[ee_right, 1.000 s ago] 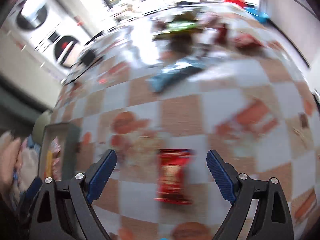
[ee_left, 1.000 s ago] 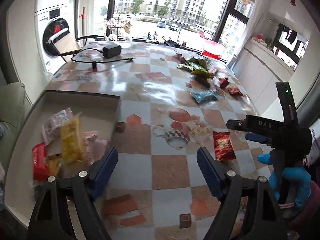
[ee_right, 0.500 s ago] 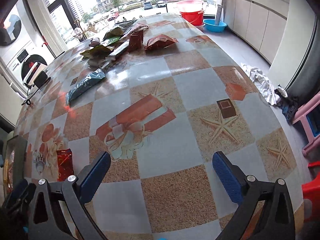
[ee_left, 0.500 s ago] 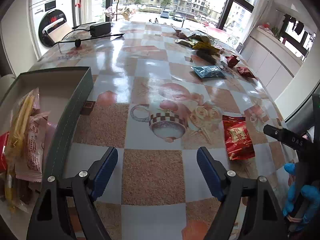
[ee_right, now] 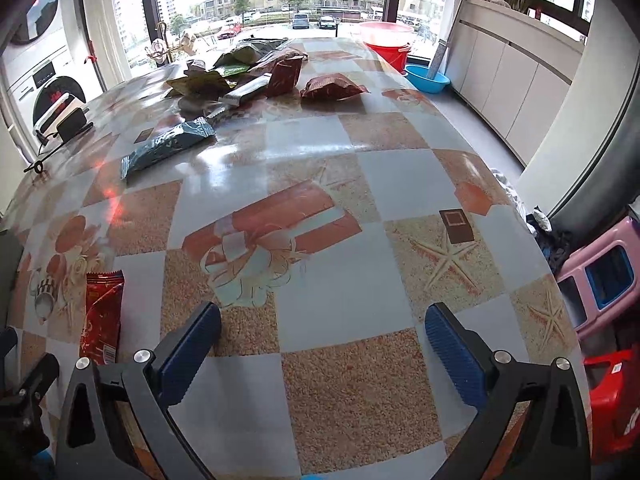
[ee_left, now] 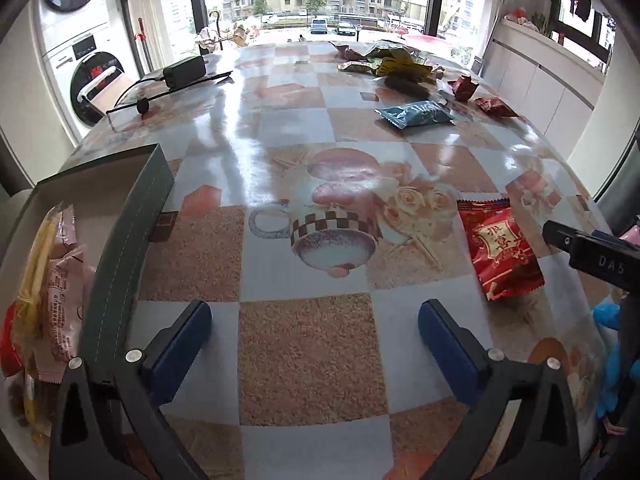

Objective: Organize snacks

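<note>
The left hand-held gripper (ee_left: 316, 340) stood wide apart over the checked desk (ee_left: 308, 356), its jaws having just opened further, nothing between them. The right hand-held gripper (ee_right: 322, 340) also gaped empty above the desk. A red snack packet (ee_left: 500, 248) lay flat on the desk between the two. At the left, an open box (ee_left: 132, 232) held pink and yellow packets (ee_left: 52, 276). A teal packet (ee_right: 168, 148) and a heap of snacks (ee_right: 256, 72) lay well apart, at the far end
</note>
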Available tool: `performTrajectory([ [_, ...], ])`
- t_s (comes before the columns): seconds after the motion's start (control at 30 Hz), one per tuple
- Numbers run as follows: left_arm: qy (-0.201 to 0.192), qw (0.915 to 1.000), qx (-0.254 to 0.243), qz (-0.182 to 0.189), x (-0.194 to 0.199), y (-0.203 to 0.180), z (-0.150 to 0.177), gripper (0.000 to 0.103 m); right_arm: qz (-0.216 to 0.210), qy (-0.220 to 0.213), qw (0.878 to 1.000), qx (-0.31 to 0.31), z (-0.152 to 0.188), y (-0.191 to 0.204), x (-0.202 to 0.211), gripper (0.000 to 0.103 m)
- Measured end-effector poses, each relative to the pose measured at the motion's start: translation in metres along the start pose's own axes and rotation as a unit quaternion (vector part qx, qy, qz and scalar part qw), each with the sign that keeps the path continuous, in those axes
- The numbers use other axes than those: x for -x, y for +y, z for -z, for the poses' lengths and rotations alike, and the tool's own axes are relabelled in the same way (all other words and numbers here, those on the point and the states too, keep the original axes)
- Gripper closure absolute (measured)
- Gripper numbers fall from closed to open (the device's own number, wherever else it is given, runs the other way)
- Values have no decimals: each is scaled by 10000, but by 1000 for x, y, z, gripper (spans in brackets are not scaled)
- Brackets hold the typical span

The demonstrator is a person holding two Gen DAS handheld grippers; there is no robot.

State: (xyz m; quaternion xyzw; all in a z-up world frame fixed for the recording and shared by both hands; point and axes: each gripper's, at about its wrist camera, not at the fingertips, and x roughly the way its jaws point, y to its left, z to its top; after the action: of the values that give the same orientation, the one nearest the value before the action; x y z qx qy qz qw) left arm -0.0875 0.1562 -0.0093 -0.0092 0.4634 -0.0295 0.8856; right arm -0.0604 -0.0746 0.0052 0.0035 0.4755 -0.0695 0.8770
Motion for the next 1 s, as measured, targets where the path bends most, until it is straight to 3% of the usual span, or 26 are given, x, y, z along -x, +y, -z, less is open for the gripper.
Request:
performTrajectory([
  [1.0, -20, 10000, -27, 6, 0, 0, 2, 0, -3, -18, 10000, 4, 1, 0, 2, 0],
])
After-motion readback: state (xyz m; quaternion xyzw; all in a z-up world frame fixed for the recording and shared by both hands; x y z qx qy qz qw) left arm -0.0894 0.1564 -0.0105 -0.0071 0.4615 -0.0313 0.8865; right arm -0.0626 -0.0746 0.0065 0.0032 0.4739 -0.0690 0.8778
